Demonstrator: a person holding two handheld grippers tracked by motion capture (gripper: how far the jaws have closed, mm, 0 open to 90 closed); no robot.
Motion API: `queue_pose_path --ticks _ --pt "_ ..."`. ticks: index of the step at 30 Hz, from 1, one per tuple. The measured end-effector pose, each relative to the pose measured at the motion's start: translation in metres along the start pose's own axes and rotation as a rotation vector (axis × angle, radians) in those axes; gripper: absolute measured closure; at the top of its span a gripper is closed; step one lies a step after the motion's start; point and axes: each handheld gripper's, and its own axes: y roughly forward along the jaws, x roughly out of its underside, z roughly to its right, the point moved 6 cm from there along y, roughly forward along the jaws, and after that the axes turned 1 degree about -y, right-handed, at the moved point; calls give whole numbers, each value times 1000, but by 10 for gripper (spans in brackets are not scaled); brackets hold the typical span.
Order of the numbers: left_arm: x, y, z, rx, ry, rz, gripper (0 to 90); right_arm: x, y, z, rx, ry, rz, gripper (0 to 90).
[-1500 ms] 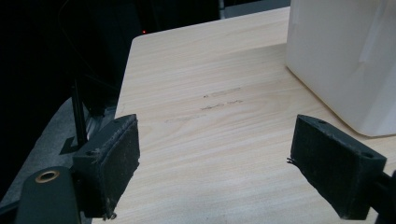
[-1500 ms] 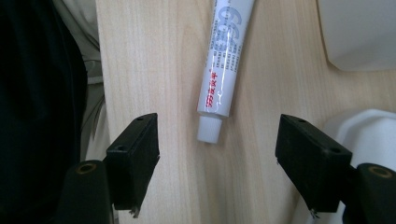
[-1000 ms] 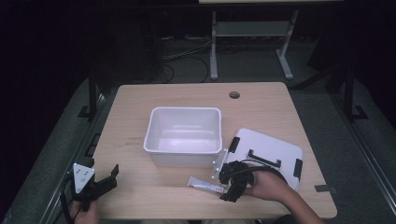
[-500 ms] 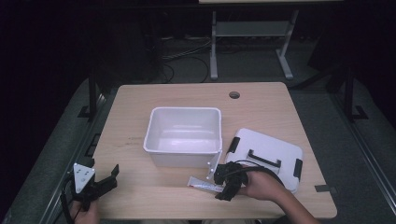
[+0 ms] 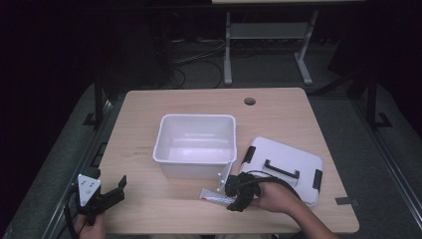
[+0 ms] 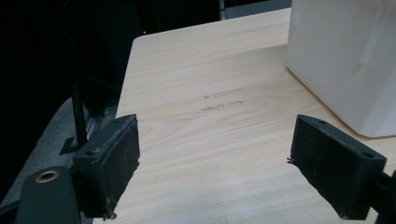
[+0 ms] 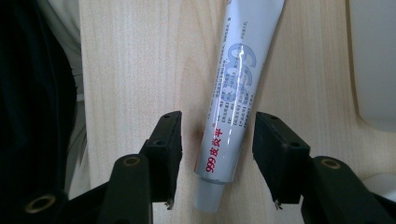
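The ointment tube lies flat on the counter at the bin's six o'clock, cap toward the right claw, tail at twelve. That claw's jaws have just been closing around it, gaps remaining. Left claw gapes empty.

White ointment tube lying flat on the wooden table, cap end between the right gripper's two black jaws, jaws just closing in, neither pad touching it yet
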Motion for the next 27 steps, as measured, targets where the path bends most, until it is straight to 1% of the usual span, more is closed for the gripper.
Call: queue_pose_path --ticks 2,13,27 --pt "0 0 0 -1 -1 0 150 -1 0 0 3 4 -3 532" --pt "0 -1 -1 -1 -1 0 150 -2 3 2 10 -7 -10 593" --pt "0 -1 -1 -2 -3 0 150 -2 6 4 12 -31 -21 658"
